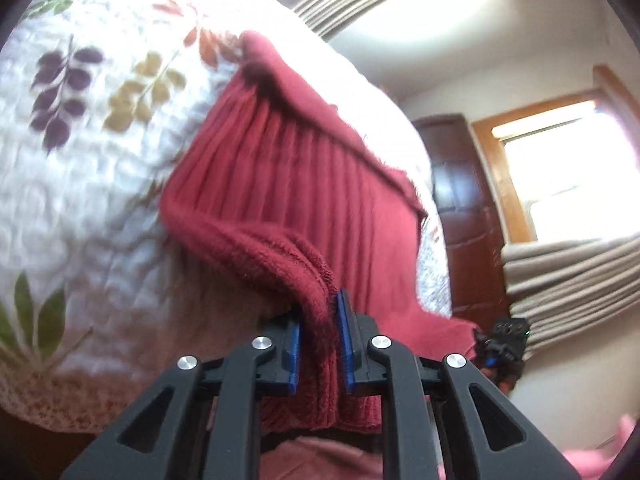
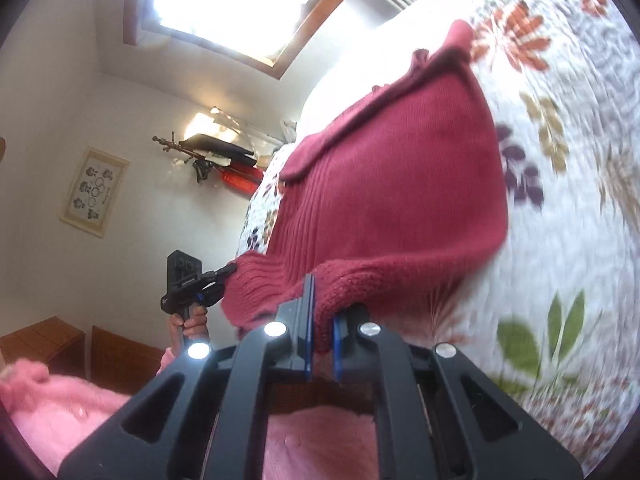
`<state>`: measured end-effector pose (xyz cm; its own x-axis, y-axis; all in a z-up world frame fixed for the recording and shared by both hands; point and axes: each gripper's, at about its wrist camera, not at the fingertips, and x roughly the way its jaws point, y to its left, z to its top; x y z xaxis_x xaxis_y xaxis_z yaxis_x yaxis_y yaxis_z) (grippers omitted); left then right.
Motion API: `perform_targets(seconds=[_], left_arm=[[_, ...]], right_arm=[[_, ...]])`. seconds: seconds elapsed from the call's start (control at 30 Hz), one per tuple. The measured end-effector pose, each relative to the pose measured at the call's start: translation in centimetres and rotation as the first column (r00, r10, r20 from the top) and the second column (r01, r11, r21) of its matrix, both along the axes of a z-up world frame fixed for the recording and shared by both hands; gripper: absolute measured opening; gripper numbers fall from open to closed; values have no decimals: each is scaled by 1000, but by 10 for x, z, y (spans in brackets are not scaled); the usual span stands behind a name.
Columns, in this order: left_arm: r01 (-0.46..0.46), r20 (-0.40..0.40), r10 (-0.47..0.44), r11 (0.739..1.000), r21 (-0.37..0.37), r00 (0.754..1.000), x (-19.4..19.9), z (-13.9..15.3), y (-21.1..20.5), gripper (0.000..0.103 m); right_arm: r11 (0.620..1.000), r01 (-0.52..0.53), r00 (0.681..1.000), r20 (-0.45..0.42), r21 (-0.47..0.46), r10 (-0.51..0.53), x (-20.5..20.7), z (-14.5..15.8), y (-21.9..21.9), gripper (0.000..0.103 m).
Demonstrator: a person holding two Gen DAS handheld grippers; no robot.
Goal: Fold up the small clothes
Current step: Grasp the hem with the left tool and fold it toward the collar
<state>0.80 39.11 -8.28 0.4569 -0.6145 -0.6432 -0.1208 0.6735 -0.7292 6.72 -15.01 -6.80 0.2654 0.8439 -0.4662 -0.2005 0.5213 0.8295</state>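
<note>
A dark red ribbed knit garment (image 1: 288, 184) lies partly on the floral quilt (image 1: 80, 184), with its near edge lifted off the bed. My left gripper (image 1: 320, 314) is shut on a thick hem fold at one corner. In the same view my right gripper (image 1: 486, 340) pinches the other lifted corner at the lower right. In the right wrist view the garment (image 2: 384, 184) spreads over the quilt (image 2: 580, 220). There my right gripper (image 2: 324, 308) is shut on the cuff-like hem. A hand (image 2: 190, 326) holds my left gripper (image 2: 230, 271), which clamps the far corner.
A dark wooden door (image 1: 460, 200), a bright window (image 1: 568, 184) and beige curtains (image 1: 568, 280) stand beyond the bed. A wall shelf (image 2: 224, 152), a framed picture (image 2: 94, 192) and wooden furniture (image 2: 40, 340) are at the left. Pink fuzzy fabric (image 2: 48, 400) lies low and close.
</note>
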Motion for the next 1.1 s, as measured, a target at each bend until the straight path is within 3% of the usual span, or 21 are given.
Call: perform_targets(seconds=[0.2, 0.5, 0.67, 0.7, 0.73, 0.77, 0.83, 0.93, 1.03, 1.1], left_arm=[[-75, -16, 75, 997, -12, 997, 57, -10, 2, 16], [-189, -119, 184, 981, -35, 976, 111, -53, 21, 16], [-283, -193, 256, 950, -130, 947, 118, -69, 37, 18], [-283, -183, 259, 951, -121, 948, 118, -66, 38, 19], [-286, -164, 269, 954, -90, 949, 116, -61, 40, 23], [-292, -143, 281, 955, -59, 949, 114, -54, 42, 26], [-304, -91, 303, 953, -8, 949, 111, -40, 46, 34], [-283, -7, 285, 953, 112, 958, 110, -16, 45, 39], [-211, 54, 204, 936, 283, 977, 113, 4, 33, 47], [-150, 62, 138, 926, 347, 989, 122, 7, 24, 49]], right_arm=[[998, 41, 998, -39, -51, -43, 64, -4, 2, 6], [992, 87, 973, -208, -93, -105, 143, -61, -8, 6], [994, 88, 957, -272, -70, -103, 160, -73, -10, 12], [993, 97, 955, -274, -66, -111, 159, -72, -15, 21], [990, 116, 957, -260, -75, -132, 158, -68, -21, 32], [988, 129, 959, -244, -87, -147, 154, -65, -29, 36], [984, 146, 963, -214, -101, -165, 151, -56, -41, 37], [979, 143, 971, -169, -143, -166, 145, -41, -50, 38], [975, 133, 979, -130, -181, -157, 134, -31, -50, 41], [974, 121, 983, -116, -189, -144, 128, -29, -50, 43]])
